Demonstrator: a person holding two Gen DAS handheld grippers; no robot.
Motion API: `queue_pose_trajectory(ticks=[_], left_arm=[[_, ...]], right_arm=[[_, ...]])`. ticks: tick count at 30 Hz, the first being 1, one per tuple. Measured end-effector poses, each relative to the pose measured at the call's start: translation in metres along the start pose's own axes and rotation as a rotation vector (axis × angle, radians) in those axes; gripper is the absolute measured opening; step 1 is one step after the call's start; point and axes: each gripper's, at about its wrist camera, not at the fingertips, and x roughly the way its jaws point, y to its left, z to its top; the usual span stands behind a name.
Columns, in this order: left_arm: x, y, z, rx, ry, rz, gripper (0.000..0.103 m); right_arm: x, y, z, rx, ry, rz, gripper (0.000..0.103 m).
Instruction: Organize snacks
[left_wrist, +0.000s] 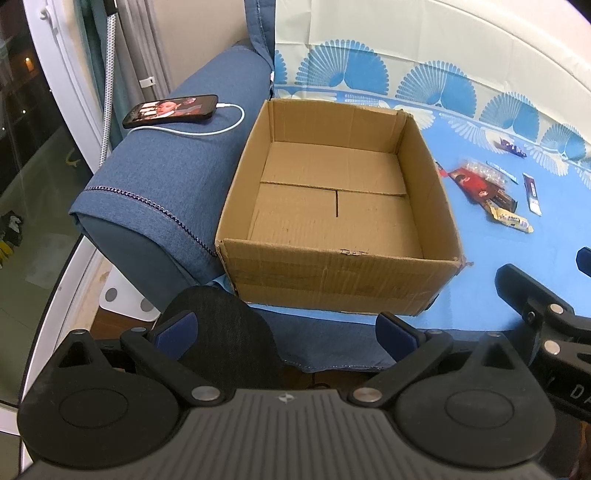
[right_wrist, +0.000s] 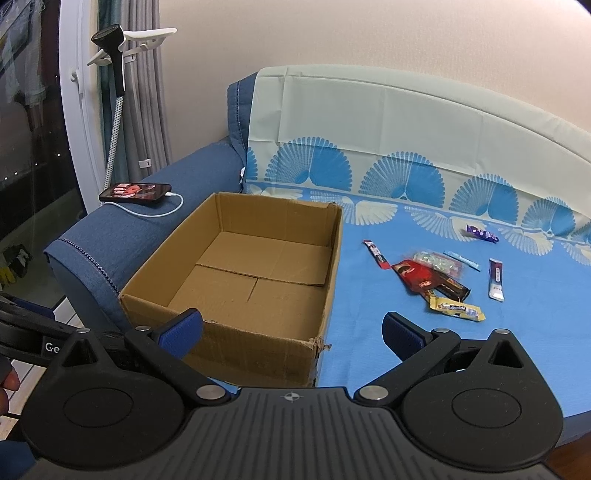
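Observation:
An open cardboard box (left_wrist: 332, 280) (right_wrist: 236, 350) with nothing inside sits on the blue sheet beside the sofa arm. Several wrapped snacks lie to its right: a red packet (right_wrist: 415, 276) (left_wrist: 471, 182), a yellow bar (right_wrist: 460, 309) (left_wrist: 511, 219), a dark bar (right_wrist: 452, 288), a clear bag (right_wrist: 441, 263), a purple bar (right_wrist: 482, 233) (left_wrist: 511, 147), a white-purple stick (right_wrist: 495, 278) (left_wrist: 532, 194), a red stick (right_wrist: 376, 254) and a light blue stick (right_wrist: 461, 260). My left gripper (left_wrist: 286, 330) hangs open in front of the box's near wall. My right gripper (right_wrist: 293, 328) is open near the box's right front corner, short of the snacks.
A phone (left_wrist: 171, 110) (right_wrist: 136, 192) with a white charging cable lies on the blue sofa arm (left_wrist: 166, 192) left of the box. The patterned sheet (right_wrist: 406, 350) covers seat and backrest. A window, curtain and a clamp stand (right_wrist: 114, 55) are at the left. The other gripper (left_wrist: 543, 314) shows at right.

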Motion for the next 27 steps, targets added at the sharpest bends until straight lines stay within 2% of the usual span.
queue_pose_trajectory(ticks=[13, 27], left_arm=[[0.017, -0.019, 0.008, 0.051, 0.069, 0.022, 0.103], [0.032, -0.080, 0.045, 0.175, 0.077, 0.014, 0.103]], right_arm=[[0.017, -0.032, -0.008, 0.133, 0.036, 0.016, 0.103], [0.043, -0.101, -0.025, 0.319, 0.068, -0.086, 0.103]])
